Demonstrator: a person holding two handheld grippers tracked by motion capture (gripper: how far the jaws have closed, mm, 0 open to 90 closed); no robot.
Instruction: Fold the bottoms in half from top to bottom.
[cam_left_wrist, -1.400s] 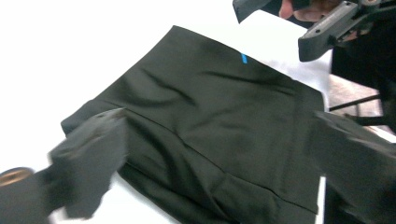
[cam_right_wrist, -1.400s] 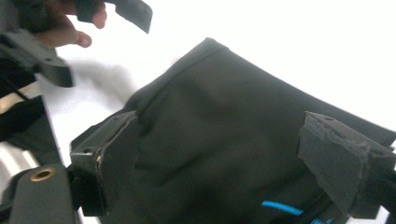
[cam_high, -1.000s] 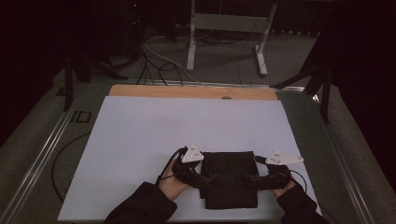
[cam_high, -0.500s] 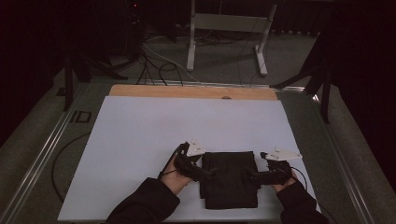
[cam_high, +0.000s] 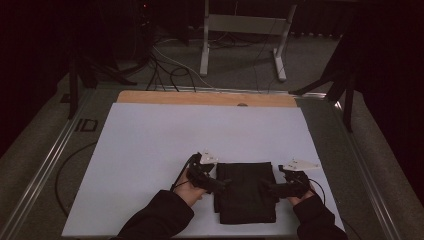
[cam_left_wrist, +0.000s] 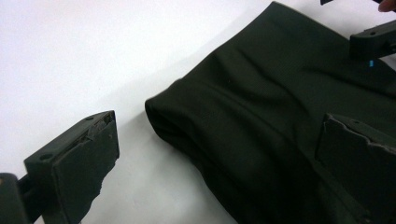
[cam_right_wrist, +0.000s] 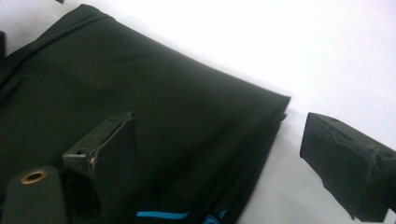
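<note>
**Inspector:** On the bench (cam_high: 150, 150), seen from the high view, what lies where?

**Assistant:** A folded black cloth (cam_high: 246, 192) lies flat on the white sheet, at the near edge, a little right of the middle. The left gripper (cam_high: 216, 183) sits at the cloth's left edge, the right gripper (cam_high: 269, 188) at its right edge. Each is held in a hand with a dark sleeve. A strip of bare wood runs along the far edge of the bench.

**Inspector:** Left gripper view?

**Assistant:** Fingers spread wide. One finger (cam_left_wrist: 84, 163) stands over bare white surface, the other (cam_left_wrist: 359, 163) over the cloth (cam_left_wrist: 261, 107). The folded corner of the cloth lies between them, not pinched. The other gripper's tip (cam_left_wrist: 373, 39) shows at the cloth's far side.

**Inspector:** Right gripper view?

**Assistant:** Fingers spread here too. One finger (cam_right_wrist: 109, 154) stands over the cloth (cam_right_wrist: 140, 84), the other (cam_right_wrist: 345, 161) over the white surface beside it. The cloth's layered edge runs between them, ungripped. A blue mark (cam_right_wrist: 163, 215) shows on the cloth near the bottom.
</note>
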